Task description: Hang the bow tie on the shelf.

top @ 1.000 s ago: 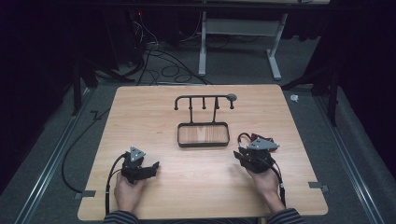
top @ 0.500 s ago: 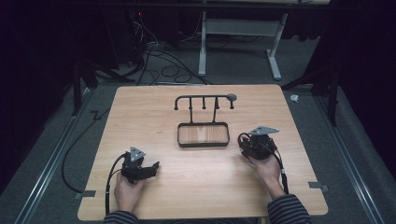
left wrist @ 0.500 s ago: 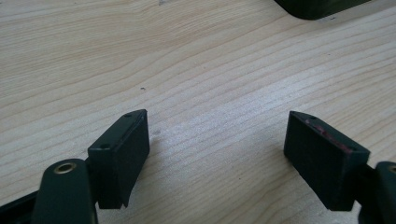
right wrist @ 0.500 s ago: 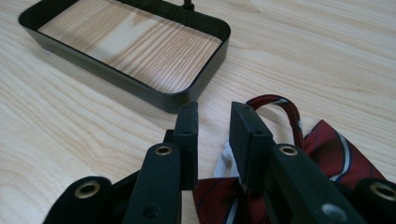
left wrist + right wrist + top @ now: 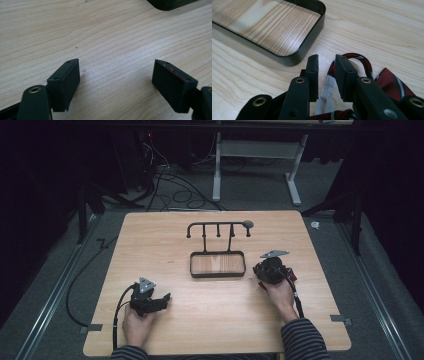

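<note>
The necktie [image 5: 394, 82], dark red with pale stripes, lies crumpled on the counter [image 5: 165, 235] just to the right of the black-rimmed tray [image 5: 218, 275], and my right gripper [image 5: 325, 65] hangs over it with the jaws narrowed to a small gap. Those jaws have just been closing, yet as far as I can see their pads are not pressing on anything: the white plastic clip [image 5: 325, 96] and a thin red loop [image 5: 359, 60] of the strap sit in or just under the gap. My worry is that I close on the clip alone, or on the loop alone, and the rest of the tie slips free or dangles and drags when I lift. The clip looks slick and hard, so it could squirt out sideways. The tray's corner is also near my left-hand jaw in the right gripper view, and a careless sweep could nudge the tray or snag the cloth on its rim. Behind the tray stands a black rack with pegs [image 5: 218, 227]; if the tie is meant for it, a loose hanging end could catch a peg and pull the rack over. My left gripper [image 5: 116, 75] rests low over bare wood near the front left of the counter, jaws wide apart and holding nothing, well apart from the tie, so it cannot steady anything quickly.
</note>
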The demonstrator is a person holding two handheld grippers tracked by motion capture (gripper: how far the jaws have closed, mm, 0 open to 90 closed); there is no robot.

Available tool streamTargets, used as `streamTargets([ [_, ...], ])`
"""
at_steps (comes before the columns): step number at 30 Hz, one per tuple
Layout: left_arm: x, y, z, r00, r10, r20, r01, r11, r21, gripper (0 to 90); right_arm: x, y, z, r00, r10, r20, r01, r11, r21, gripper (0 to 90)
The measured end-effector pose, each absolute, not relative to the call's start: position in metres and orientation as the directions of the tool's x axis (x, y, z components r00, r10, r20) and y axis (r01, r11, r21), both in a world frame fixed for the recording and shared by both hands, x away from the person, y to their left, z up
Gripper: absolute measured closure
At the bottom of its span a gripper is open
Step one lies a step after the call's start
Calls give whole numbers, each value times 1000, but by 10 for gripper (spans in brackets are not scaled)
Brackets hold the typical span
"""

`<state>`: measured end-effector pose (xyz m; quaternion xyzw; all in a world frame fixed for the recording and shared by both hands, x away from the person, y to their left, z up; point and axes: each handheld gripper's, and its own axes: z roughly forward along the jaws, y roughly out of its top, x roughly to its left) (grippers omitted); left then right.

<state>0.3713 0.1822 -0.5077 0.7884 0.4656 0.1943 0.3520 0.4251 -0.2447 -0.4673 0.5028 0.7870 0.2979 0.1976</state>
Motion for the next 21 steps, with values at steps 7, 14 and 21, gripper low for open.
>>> streamTargets([
  [7,371,182,-508,491,871,-21,597,-319,736,229,435,-242,-475,-393,919,-33,703,323,634,750],
  [14,371,182,-508,491,871,-22,597,-319,736,229,438,-244,-480,-391,920,-16,725,319,610,783],
  [21,371,182,-508,491,871,-22,597,-318,736,229,439,-244,-483,-396,918,-17,733,327,596,804],
])
